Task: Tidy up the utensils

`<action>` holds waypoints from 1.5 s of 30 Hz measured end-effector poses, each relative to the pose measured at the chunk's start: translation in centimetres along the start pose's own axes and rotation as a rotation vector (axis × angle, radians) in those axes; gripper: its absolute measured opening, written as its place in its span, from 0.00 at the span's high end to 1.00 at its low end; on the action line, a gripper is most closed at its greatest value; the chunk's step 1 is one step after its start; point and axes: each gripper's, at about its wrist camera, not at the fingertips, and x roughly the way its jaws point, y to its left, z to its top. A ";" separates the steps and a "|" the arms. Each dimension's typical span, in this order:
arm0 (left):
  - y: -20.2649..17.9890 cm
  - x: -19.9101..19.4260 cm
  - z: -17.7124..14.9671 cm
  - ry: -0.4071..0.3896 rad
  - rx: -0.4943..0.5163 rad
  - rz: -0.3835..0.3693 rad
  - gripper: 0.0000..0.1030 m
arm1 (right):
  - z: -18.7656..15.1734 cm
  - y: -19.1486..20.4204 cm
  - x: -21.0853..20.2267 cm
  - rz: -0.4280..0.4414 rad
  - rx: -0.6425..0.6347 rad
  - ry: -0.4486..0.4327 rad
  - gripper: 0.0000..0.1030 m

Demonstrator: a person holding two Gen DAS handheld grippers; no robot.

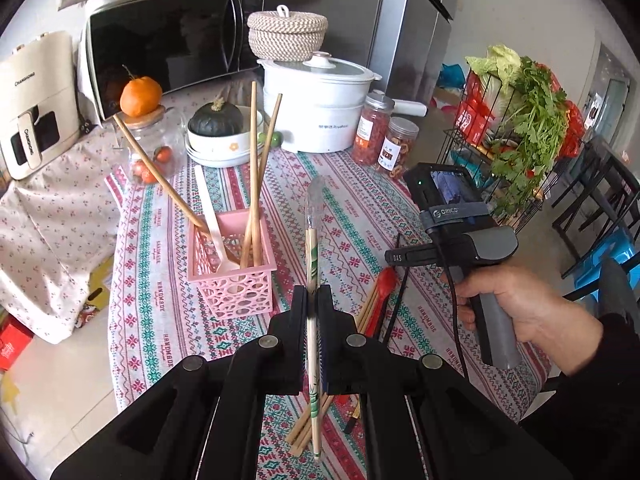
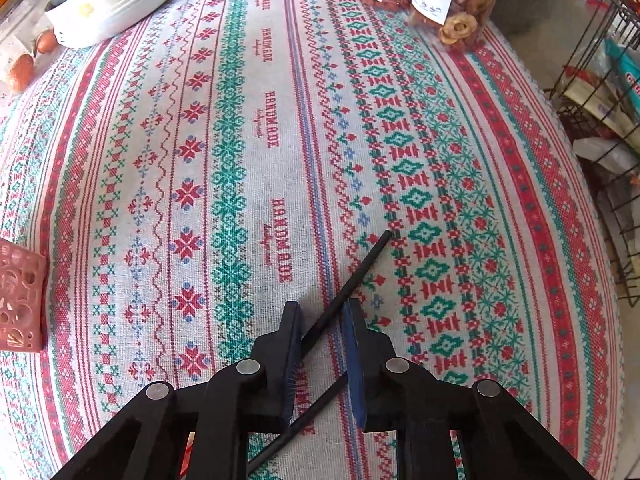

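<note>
- The left gripper (image 1: pixel 313 296) is squeezing tight on a wrapped pair of chopsticks (image 1: pixel 313 280), and is holding it up over the striped tablecloth (image 1: pixel 360 216).
- The wrapped pair is sticking out past the fingers toward 12 o'clock, with a clear wrapper tip at the far end.
- A pink basket (image 1: pixel 236 276) is sitting at 10 o'clock from that gripper. Three wooden chopsticks (image 1: pixel 254 168) and a white spoon (image 1: pixel 212 220) are leaning in it.
- More loose chopsticks (image 1: pixel 308 428) are lying on the cloth under the left gripper, and a red spoon (image 1: pixel 385 284) is lying near at 2 o'clock.
- The right gripper (image 2: pixel 322 316) is pointing down at the cloth. A black chopstick (image 2: pixel 352 276) is running between its fingers toward 1 o'clock, and a second black chopstick (image 2: pixel 296 428) is lying lower. I cannot tell if the pads are pinching it yet.
- A hand (image 1: pixel 520 304) is holding the right gripper's handle at 3 o'clock.
</note>
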 end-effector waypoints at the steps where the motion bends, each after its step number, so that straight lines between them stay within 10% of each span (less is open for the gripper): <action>1: 0.1 0.0 -0.1 0.002 -0.005 0.001 0.96 | 0.0 -0.1 -0.1 0.009 0.003 -0.007 0.85; 12: 1.6 -1.3 0.1 -0.052 -0.047 0.025 0.96 | -0.3 -2.0 -3.0 0.180 0.041 -0.072 0.93; 37: 2.2 -8.8 3.0 -0.367 -0.091 0.070 0.95 | -3.4 1.8 -23.8 0.228 -0.174 -0.694 0.96; 45: 4.2 -9.4 4.3 -0.468 -0.172 0.094 0.96 | -3.2 3.9 -26.6 0.258 -0.241 -0.681 0.97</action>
